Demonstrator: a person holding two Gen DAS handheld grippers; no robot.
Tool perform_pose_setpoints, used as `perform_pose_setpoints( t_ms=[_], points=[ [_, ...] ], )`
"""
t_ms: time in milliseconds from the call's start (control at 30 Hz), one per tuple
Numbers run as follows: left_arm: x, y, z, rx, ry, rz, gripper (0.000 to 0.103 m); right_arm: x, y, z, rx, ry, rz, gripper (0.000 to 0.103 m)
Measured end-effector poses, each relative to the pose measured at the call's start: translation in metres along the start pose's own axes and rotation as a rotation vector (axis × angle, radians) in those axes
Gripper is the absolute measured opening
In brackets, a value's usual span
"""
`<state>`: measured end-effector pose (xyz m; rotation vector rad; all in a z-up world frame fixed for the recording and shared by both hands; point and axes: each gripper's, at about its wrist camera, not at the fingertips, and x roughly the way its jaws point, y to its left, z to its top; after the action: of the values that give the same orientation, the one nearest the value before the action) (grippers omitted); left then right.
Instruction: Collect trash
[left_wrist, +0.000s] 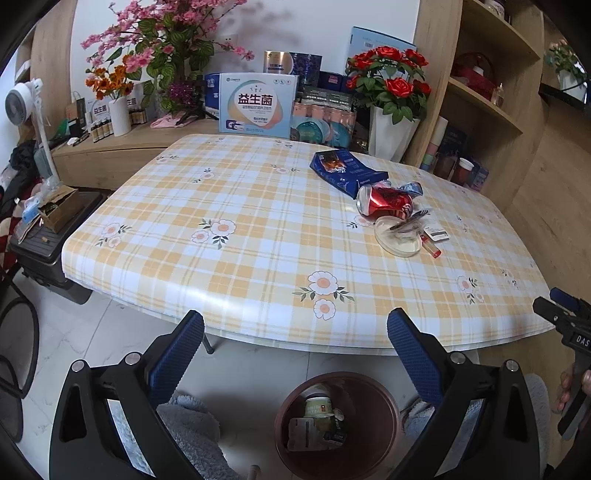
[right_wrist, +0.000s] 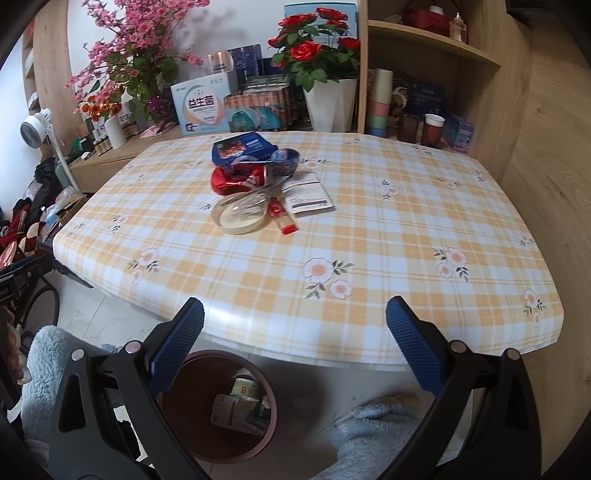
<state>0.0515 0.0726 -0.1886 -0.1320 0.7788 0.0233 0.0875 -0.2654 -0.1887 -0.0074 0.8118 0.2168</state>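
A: Where is the trash now?
B: On the checked tablecloth (right_wrist: 369, 236), at about 11 o'clock from the right gripper (right_wrist: 294, 320) — a crushed red can (right_wrist: 236, 181), a blue box (right_wrist: 242, 146) behind it, a round clear lid (right_wrist: 240, 218), a small red packet (right_wrist: 283, 218) and a white leaflet (right_wrist: 308, 194), all close together.
A: And the bin?
B: The brown bin (right_wrist: 177, 398) stands on the white tile floor under the table edge, at 6 o'clock, with some packaging already inside.
A: The grippers?
B: Both empty. The right gripper has its jaws fully apart; the left gripper (left_wrist: 295, 332) is wide apart too.
A: Anything in the way?
B: No — only bare cloth lies between. Behind the table stand red roses (right_wrist: 314, 48) and wooden shelves (right_wrist: 436, 51).
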Motion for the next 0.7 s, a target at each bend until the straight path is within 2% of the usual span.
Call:
perform_pose_setpoints(
  t_ms=[267,467,700],
  points=[
    [0.022,-0.017,0.016,0.047,0.023,-0.031,0.097,0.017,-0.016,0.008,0.034,0.001,0.001,0.097],
    [0.051,-0.036,0.043,0.051,0.063,-0.110,0.097,0.038,-0.023,0.018,0.031,0.011,0.007,0.097],
    [0.088,-0.053,0.080,0.054,0.064,-0.146,0.097,0.076,-0.029,0.054,-0.030,0.029,0.025,0.097]
  ],
)
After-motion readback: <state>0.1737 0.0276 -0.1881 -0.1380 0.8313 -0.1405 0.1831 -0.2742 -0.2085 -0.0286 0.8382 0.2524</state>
